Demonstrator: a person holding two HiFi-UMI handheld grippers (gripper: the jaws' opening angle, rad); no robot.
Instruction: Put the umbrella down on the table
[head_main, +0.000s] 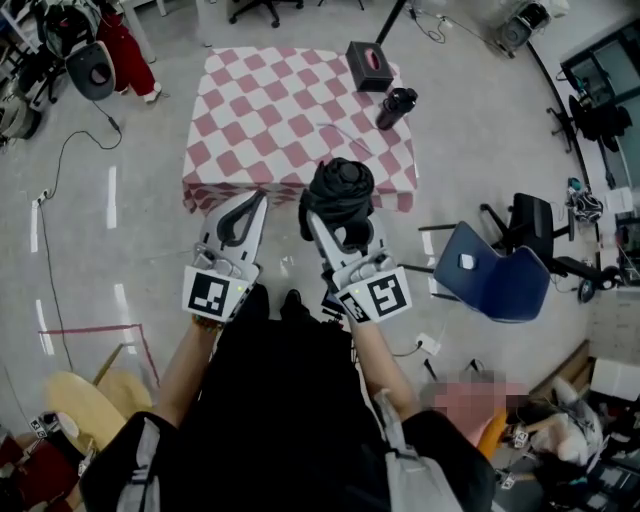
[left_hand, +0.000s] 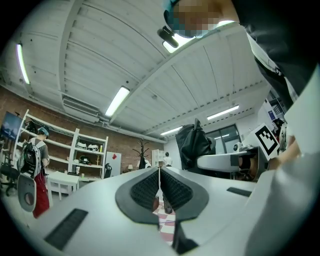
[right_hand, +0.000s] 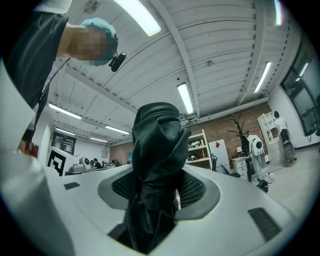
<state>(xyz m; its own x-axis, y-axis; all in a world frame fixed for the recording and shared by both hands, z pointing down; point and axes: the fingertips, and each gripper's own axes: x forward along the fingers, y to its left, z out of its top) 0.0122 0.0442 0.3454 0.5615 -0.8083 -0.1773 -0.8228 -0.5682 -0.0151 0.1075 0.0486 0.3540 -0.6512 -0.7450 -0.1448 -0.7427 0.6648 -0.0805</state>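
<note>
**Tongs state.** The right tongs (right_hand: 158, 196) are clamped on the folded black umbrella (right_hand: 157, 150). In the right gripper view both ribbed pads press its fabric, and the bundle rises upright out of the jaws at frame centre. The left tongs (left_hand: 160, 189) are drawn together pad to pad, with nothing between them.

**Task progress.** The grasp is made, but the umbrella (head_main: 340, 192) is not yet set down. In the head view it sits at frame centre, over the near edge of the checked table (head_main: 262, 112). What is judged to remain is carrying it over the cloth, lowering it and releasing it. A black box (head_main: 368, 66) and a dark bottle (head_main: 396, 108) occupy the table's upper right corner.

**Pose.** Both forearms reach forward from the lower centre of the frame, side by side. The left tongs (head_main: 243, 212) and the right tongs (head_main: 343, 228) point toward the table at roughly level pitch.
</note>
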